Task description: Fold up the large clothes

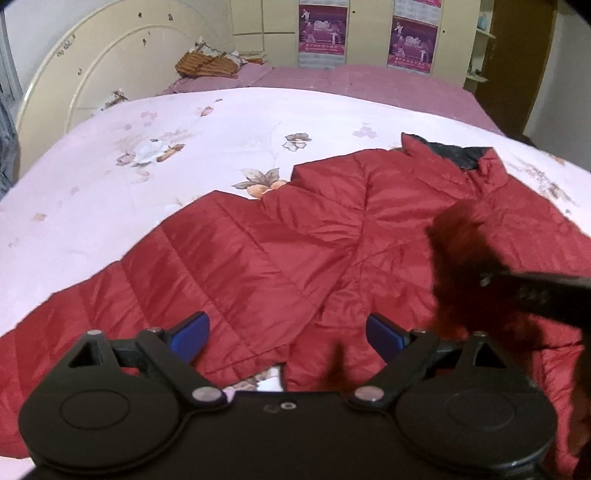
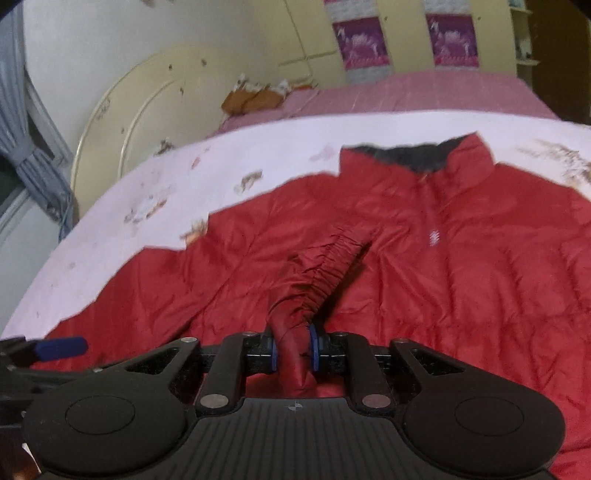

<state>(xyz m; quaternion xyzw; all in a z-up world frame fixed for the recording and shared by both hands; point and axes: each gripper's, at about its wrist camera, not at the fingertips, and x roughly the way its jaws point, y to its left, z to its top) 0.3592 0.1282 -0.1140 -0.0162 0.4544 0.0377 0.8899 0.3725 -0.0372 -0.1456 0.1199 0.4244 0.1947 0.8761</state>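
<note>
A red quilted jacket (image 1: 295,240) with a dark-lined collar (image 1: 458,153) lies spread on the bed, front up in the right wrist view (image 2: 461,258). My left gripper (image 1: 286,338) is open and empty, held just above the jacket's lower part, blue pads wide apart. My right gripper (image 2: 292,354) is shut on the jacket's elastic sleeve cuff (image 2: 314,288), which it holds up over the jacket body. The right gripper shows blurred at the right of the left wrist view (image 1: 535,291). The left gripper's blue fingertip (image 2: 61,347) shows at the left edge of the right wrist view.
The bed has a pale pink floral quilt (image 1: 166,147) over a darker pink sheet (image 1: 351,81). A cream round headboard (image 1: 110,66) stands at the left, with a brown patterned pillow (image 1: 207,62) near it. Cream wardrobe doors with posters (image 1: 323,33) stand behind. A grey curtain (image 2: 26,147) hangs left.
</note>
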